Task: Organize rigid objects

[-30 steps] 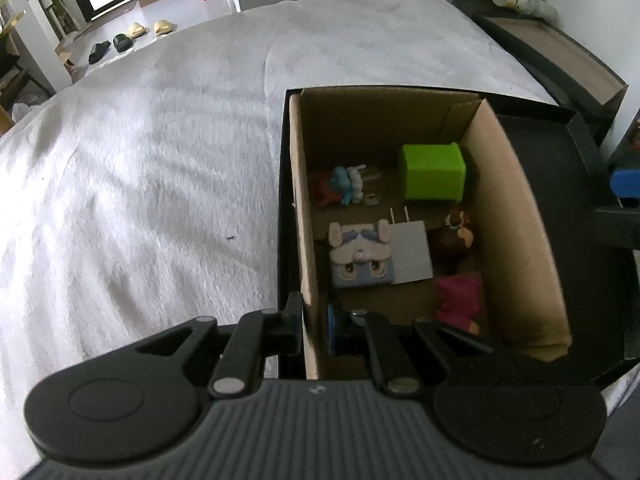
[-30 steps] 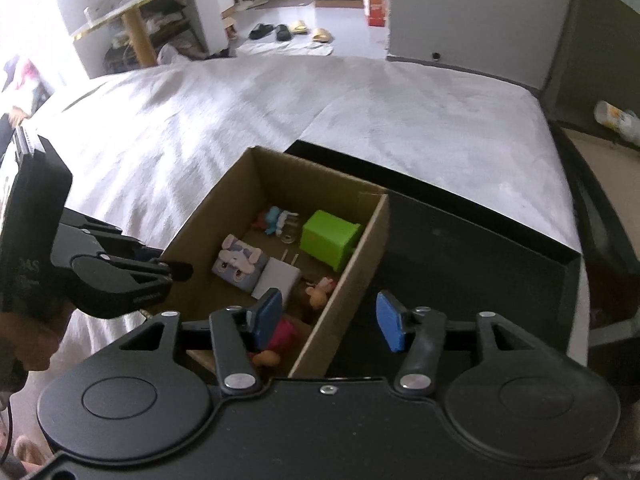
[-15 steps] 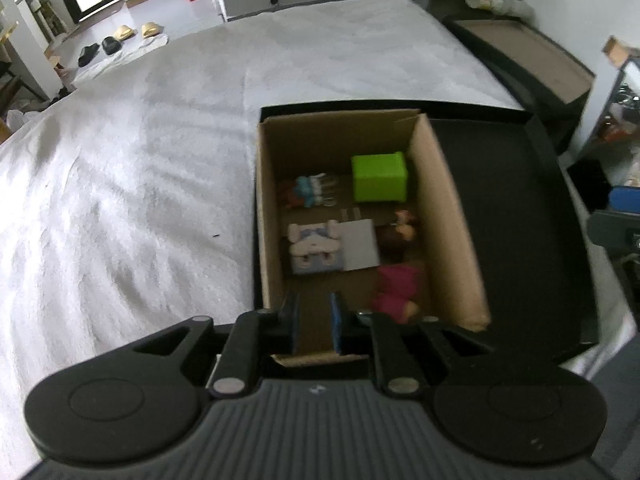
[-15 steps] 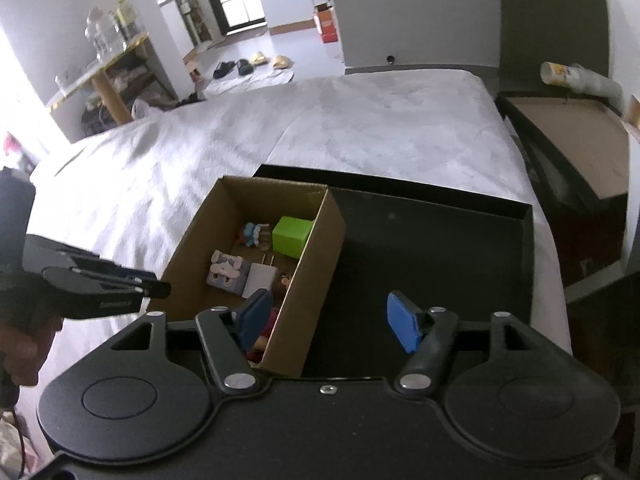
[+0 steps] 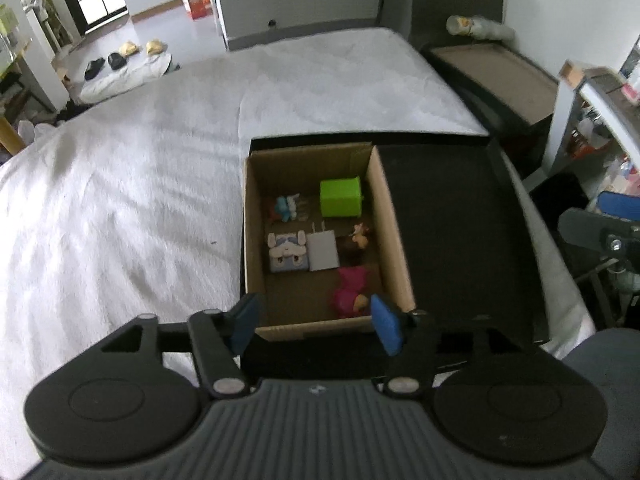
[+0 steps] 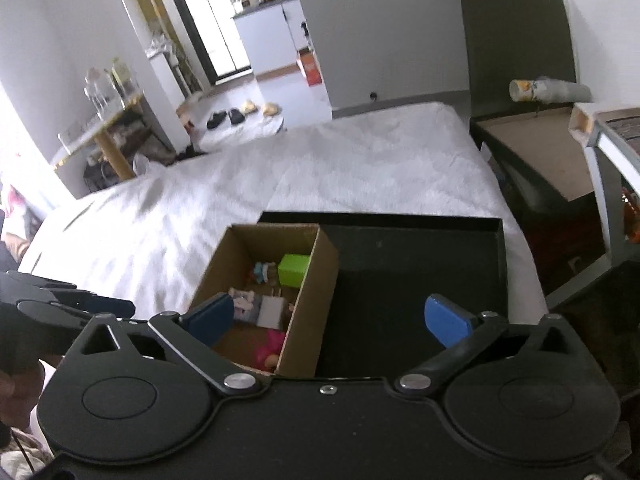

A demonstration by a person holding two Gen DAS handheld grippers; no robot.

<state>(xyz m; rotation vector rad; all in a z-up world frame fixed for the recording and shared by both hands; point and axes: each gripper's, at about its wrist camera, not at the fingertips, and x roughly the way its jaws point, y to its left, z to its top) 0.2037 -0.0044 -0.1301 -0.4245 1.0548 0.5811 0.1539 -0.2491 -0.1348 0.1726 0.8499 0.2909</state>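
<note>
White bed [image 5: 120, 208]: black tray [image 5: 452, 232] holding cardboard box [image 5: 394, 236] of toys. Left gripper [image 5: 314, 322] and right gripper [image 6: 340, 320]: fingers spread wide, empty.

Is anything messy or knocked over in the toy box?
A little. In the cardboard box, the pink doll lies on its side near the front, and the small brown figure is tipped over by the right wall. The green cube and the bunny-face block sit neatly. Nothing has spilled out.
</note>
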